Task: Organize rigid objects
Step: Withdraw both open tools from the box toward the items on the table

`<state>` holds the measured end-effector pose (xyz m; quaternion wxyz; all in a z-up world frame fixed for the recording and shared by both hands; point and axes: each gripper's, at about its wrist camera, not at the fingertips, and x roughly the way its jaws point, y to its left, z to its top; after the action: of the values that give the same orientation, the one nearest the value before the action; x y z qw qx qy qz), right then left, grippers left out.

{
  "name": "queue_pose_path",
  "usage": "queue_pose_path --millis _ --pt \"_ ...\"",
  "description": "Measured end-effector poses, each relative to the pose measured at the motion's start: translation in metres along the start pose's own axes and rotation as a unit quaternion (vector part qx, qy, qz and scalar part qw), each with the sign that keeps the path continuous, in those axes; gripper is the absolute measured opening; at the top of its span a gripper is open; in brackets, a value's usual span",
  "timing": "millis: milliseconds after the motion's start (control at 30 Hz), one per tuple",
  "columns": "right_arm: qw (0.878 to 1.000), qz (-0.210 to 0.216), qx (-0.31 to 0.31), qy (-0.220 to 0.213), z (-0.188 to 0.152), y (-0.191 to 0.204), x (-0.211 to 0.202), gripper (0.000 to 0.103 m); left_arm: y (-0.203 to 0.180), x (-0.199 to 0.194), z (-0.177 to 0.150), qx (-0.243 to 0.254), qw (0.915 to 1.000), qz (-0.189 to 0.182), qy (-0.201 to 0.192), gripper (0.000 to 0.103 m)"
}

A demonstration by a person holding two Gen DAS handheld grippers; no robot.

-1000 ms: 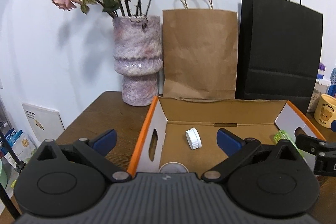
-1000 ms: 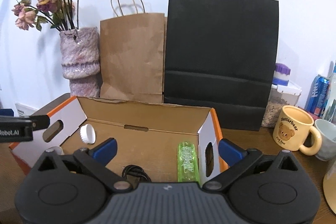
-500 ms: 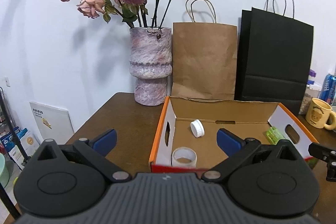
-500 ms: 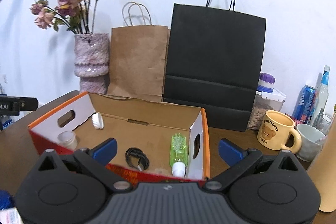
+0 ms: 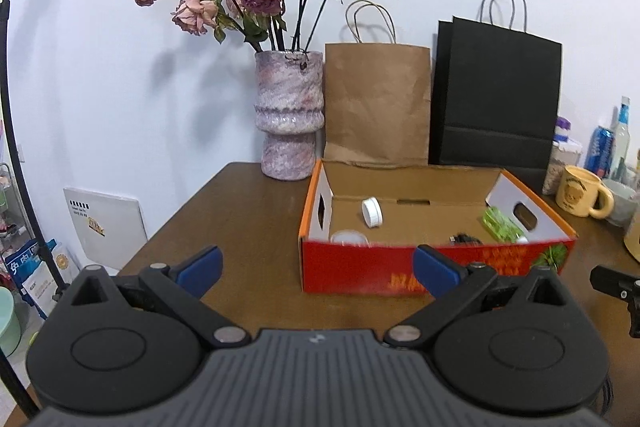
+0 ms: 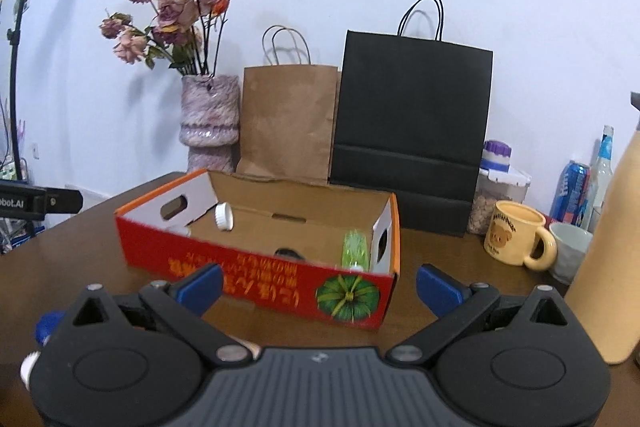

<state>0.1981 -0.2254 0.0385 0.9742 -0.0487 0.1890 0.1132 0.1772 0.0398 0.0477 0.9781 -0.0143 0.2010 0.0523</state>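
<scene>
Claws are seen spread wide and empty in both wrist views: nothing is pinched by the left claw (image 5: 316, 267) or by the right claw (image 6: 318, 287), and both are held above the brown tabletop (image 5: 240, 219), short of the red cardboard box (image 5: 400, 267).

Just past the fingertips the box is found with its printed red front wall turned toward the claws, the pumpkin picture at its right corner. Inside it, several rigid things are already lodged: a white screw cap (image 5: 372, 211) leaning on edge near the back left, a small clear jar (image 5: 349, 237) in the front left corner, a green plastic bottle (image 5: 502, 223) lying along the right wall, and a coiled black cable (image 5: 464, 239) near the front, only partly shown.

By this showing, most of the sorting may be judged done. At the lower left of the right wrist view, blue and white items (image 6: 42, 331) are half hidden behind the claw body; what they are cannot be told, and they may be what is left to be boxed.

Further out, a marbled vase of dried roses (image 5: 289, 115), a brown paper bag (image 5: 376, 103), a black paper bag (image 5: 496, 99) and a yellow bear mug (image 6: 516, 239) are ranged along the wall.
</scene>
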Motion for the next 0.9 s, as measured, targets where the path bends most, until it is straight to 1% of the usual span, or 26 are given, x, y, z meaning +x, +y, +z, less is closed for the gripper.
queue_pose_path --millis 200,433,700,900 --pt "1.0 0.006 0.005 0.021 -0.027 0.002 -0.017 0.103 0.004 -0.018 -0.026 0.002 1.0 -0.005 0.008 0.103" --pt "0.999 0.01 0.003 0.048 -0.053 0.009 -0.031 0.103 0.012 -0.029 -0.054 -0.001 0.9996 -0.014 0.026 0.103" --pt "0.996 0.029 -0.011 0.08 -0.074 0.023 -0.041 0.103 0.016 -0.039 -0.067 -0.008 0.9995 -0.017 0.025 0.103" --pt "0.992 0.037 -0.039 0.11 -0.082 0.035 -0.035 0.103 0.014 -0.039 -0.073 -0.005 0.9993 -0.021 0.03 0.103"
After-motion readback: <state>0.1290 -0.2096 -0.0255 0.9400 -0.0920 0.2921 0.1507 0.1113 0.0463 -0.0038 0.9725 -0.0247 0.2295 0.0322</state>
